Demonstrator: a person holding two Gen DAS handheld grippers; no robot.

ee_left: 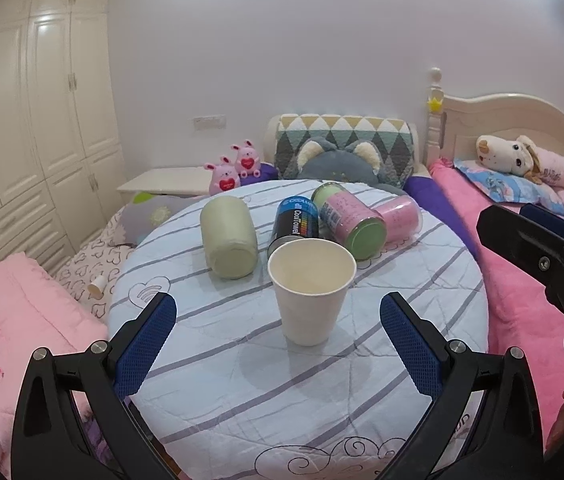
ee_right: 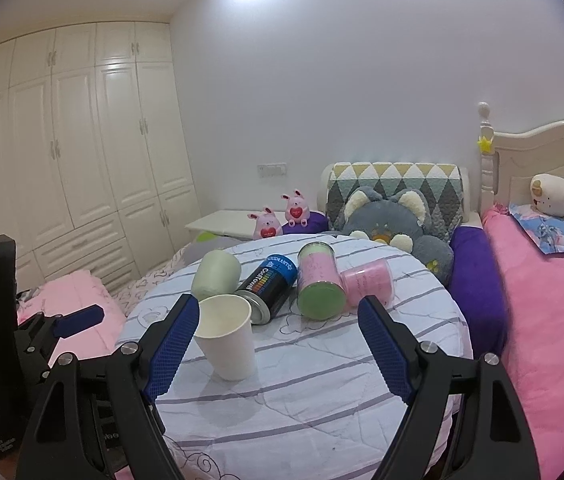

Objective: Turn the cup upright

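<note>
white paper cup point(ee_left: 309, 289) upright, mouth up, on round table with striped cloth point(ee_left: 218, 392). Left gripper point(ee_left: 278, 348) wide open, blue pads either side of cup, not touching. Behind cup four cans lying on their sides: pale green can point(ee_left: 229, 237), black-blue can point(ee_left: 294, 222), pink can with green ends point(ee_left: 351, 222), pink can point(ee_left: 397, 218). Right gripper point(ee_left: 541, 240) at right edge, over pink bed point(ee_left: 521, 300), jaw state unclear. Small paper cup point(ee_left: 97, 286) lying on bedding at left
</note>
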